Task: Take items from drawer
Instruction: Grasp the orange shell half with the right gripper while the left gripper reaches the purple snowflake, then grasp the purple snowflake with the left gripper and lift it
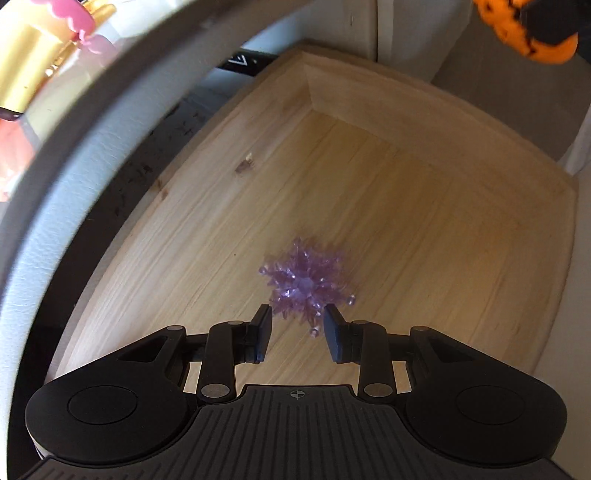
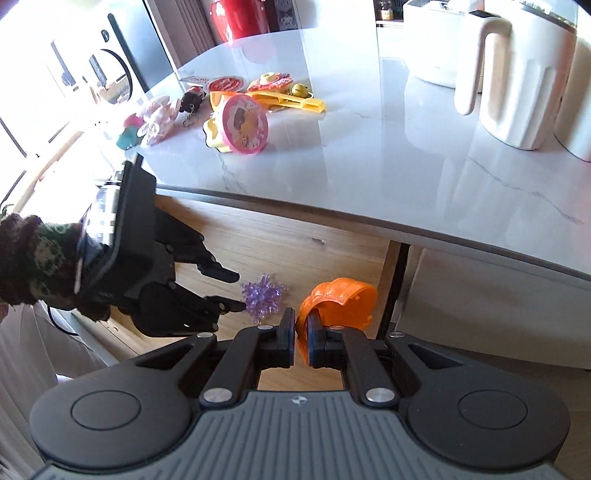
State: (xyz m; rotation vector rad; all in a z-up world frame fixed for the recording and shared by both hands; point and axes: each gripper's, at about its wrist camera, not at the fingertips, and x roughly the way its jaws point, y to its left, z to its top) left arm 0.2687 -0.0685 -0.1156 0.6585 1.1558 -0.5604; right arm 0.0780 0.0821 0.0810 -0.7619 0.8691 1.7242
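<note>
inside the open wooden drawer (image 1: 424,206), near its middle, lay the one thing i could see left in there: a purple spiky crystal ornament (image 1: 304,282), see-through and bristling with points. i took that ornament as my landmark. my left gripper (image 1: 297,325) pointed steeply down just on the camera side of it, its two black pads parted to a middling gap. the ornament's nearest spikes reached into that gap, but neither pad pressed on them, so the tongs had hold of nothing. in the right wrist view the same gripper (image 2: 242,291) came in from the ornament's (image 2: 264,297) left, one fingertip just beside its edge, with a knitted dark sleeve (image 2: 33,258) behind it.

to the right of the ornament, and above the drawer floor, my right gripper (image 2: 301,325) was clamped nearly shut on the thin rim of an orange plastic piece (image 2: 338,295), curved like a small cup or shell. it showed in the left wrist view as an orange shape with black marks (image 1: 524,33) far up beyond the ornament.

above and beyond the ornament ran the edge of a white marble countertop (image 2: 406,177). a heap of toys (image 2: 236,114), pink, yellow and red, sat on it on the left side. a ribbed white jug (image 2: 517,74) stood on it far off to the right.
</note>
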